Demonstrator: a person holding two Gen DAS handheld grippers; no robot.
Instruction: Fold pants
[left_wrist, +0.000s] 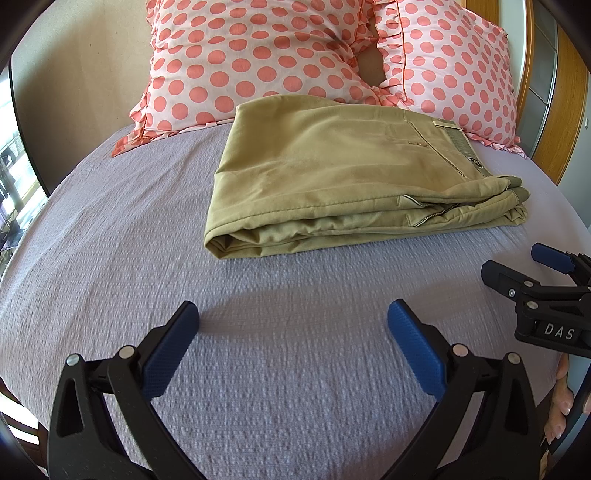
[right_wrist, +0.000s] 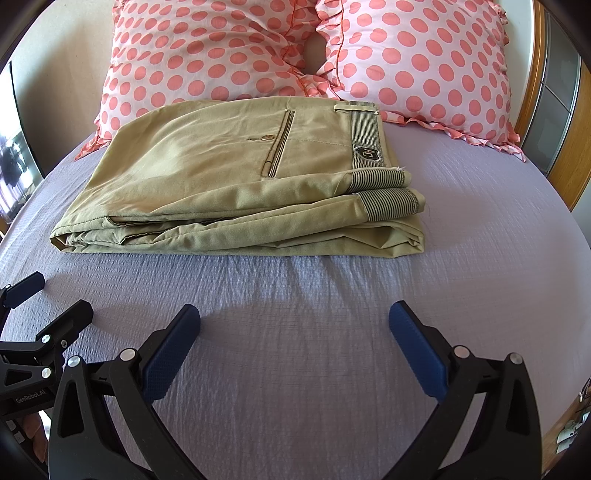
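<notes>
progress: pants (right_wrist: 236, 177) look fully folded into a flat stacked bundle; nothing obvious left (maybe a tidy).
location: on the bed (right_wrist: 314, 332), just in front of the pillows (right_wrist: 417, 62).
axis: long side runs left-right; waistband end to my right.
jaws: left gripper (left_wrist: 293, 321) and right gripper (right_wrist: 295, 321) both spread wide, empty, short of the bundle.

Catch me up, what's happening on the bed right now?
The khaki pants lie folded into a compact stack on the lilac bedspread, just in front of two polka-dot pillows. The left gripper and the right gripper are both open, holding nothing, and hover over bare bedspread short of the stack. Neither touches the pants. The fold looks done, though the layered edges on the waistband side are a little uneven.
</notes>
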